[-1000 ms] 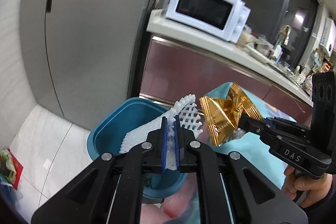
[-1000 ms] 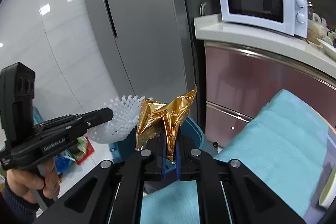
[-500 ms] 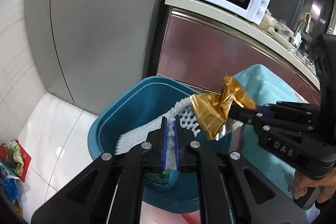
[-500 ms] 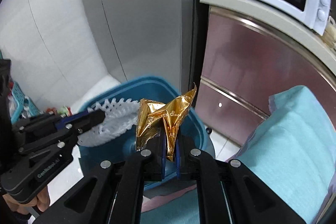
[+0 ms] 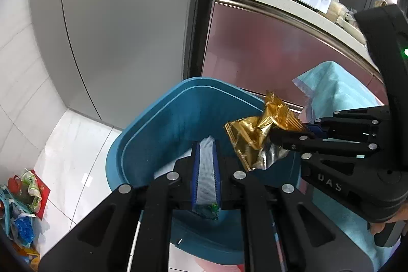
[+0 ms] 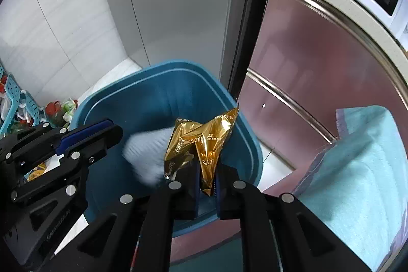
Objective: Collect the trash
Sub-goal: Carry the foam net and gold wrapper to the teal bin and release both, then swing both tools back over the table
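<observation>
Left tool point(image 5: 204, 167) is opening, letting the feather-light, squashy white foam net point(image 6: 146, 153) drop into the blue bin point(image 5: 163, 119). Right tool point(image 6: 206, 181) is opening too, crinkly gold wrapper point(image 6: 204, 142) between its jaws; looks slippery, best pinched at its crimped edge.

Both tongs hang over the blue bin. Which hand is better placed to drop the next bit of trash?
Right: the right tongs pinch the gold wrapper above the blue bin. The left tongs are opening, and their white foam net, blurred, looks to be slipping out beyond the tips.
</observation>
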Demonstrator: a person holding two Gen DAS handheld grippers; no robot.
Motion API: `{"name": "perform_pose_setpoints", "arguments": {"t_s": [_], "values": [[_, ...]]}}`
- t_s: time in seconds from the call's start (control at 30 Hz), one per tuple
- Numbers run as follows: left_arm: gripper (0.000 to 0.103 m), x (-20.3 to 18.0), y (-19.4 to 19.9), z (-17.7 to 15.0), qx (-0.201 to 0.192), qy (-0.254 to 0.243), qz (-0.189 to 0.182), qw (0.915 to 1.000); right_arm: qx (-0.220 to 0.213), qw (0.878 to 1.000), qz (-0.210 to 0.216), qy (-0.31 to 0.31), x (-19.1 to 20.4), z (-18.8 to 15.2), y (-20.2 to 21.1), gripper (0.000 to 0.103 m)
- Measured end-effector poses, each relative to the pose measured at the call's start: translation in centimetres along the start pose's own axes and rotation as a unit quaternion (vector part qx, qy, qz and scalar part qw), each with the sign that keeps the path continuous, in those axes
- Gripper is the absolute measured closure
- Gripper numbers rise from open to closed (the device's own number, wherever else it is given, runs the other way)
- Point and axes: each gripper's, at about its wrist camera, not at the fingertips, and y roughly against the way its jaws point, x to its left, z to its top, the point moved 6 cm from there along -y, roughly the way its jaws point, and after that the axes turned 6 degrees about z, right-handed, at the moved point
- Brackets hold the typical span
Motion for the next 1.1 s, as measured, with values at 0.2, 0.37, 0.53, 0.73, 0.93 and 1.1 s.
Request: {"name": "perform_pose_setpoints", "arguments": {"t_s": [0.2, 0.37, 0.53, 0.73, 0.93, 1.1], "values": [[0.057, 0.0, 0.6, 0.0, -0.009, 0.001, 0.022, 0.9997, 0.003, 1.0, 0.004, -0.007, -0.1, 0.1, 0.0, 0.064], [0.042, 0.1, 1.9, 0.2, -0.022, -0.003, 0.04, 0.999, -0.006, 1.0, 0.008, -0.013, -0.1, -0.1, 0.5, 0.063], [0.033, 0.3, 3.5, 0.6, -0.039, -0.003, 0.053, 0.9978, -0.039, 0.999, 0.015, -0.024, -0.3, -0.7, 2.6, 0.061], [0.017, -0.4, 6.3, 1.1, -0.063, -0.014, 0.069, 0.9955, -0.103, 0.994, 0.012, -0.042, -1.5, -1.8, 7.4, 0.041], [0.006, -2.3, 10.4, 1.7, -0.106, -0.033, 0.105, 0.9883, -0.18, 0.982, -0.007, -0.048, -2.5, -5.0, 13.7, 0.019], [0.006, -5.5, 13.5, 1.5, -0.128, -0.06, 0.116, 0.9831, -0.225, 0.973, -0.027, -0.049, -2.9, -8.4, 17.8, 0.009]]}}
